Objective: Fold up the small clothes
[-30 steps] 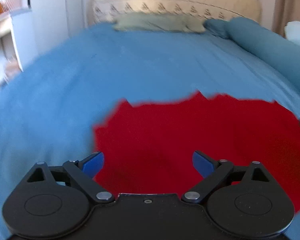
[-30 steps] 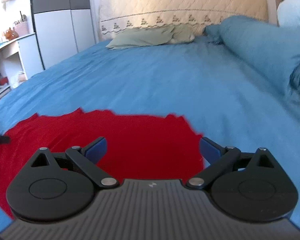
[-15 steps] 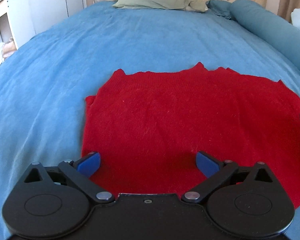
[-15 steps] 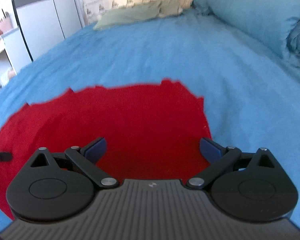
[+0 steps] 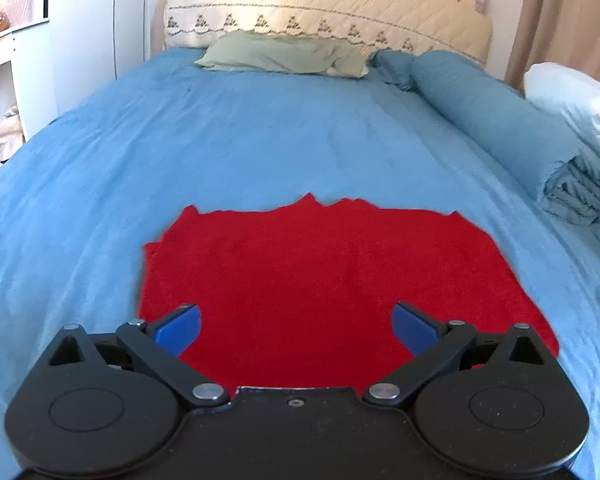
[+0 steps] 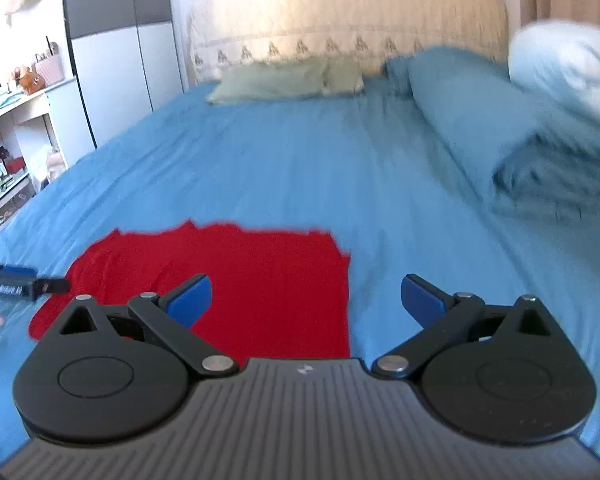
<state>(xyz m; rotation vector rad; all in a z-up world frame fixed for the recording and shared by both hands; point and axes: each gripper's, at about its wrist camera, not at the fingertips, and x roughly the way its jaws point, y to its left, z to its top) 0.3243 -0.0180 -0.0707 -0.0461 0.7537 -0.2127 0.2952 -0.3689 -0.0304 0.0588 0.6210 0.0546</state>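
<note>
A red knitted garment (image 5: 332, 272) lies flat on the blue bedsheet (image 5: 260, 136), folded into a rough rectangle. My left gripper (image 5: 296, 330) is open and empty, above the garment's near edge. In the right wrist view the garment (image 6: 260, 280) sits left of centre, its right edge between my fingers. My right gripper (image 6: 306, 300) is open and empty, over that right edge. A tip of the left gripper (image 6: 20, 282) shows at the far left of the right wrist view.
A rolled blue duvet (image 5: 500, 120) and a white pillow (image 5: 576, 96) lie along the right side of the bed. A green pillow (image 5: 284, 54) lies at the padded headboard (image 5: 328, 12). A white wardrobe (image 6: 116, 60) and shelves (image 6: 8, 136) stand left.
Both grippers have pulled back and tilted up, so more of the bed and headboard shows. The right gripper has shifted right towards the garment's right edge. Both stay open.
</note>
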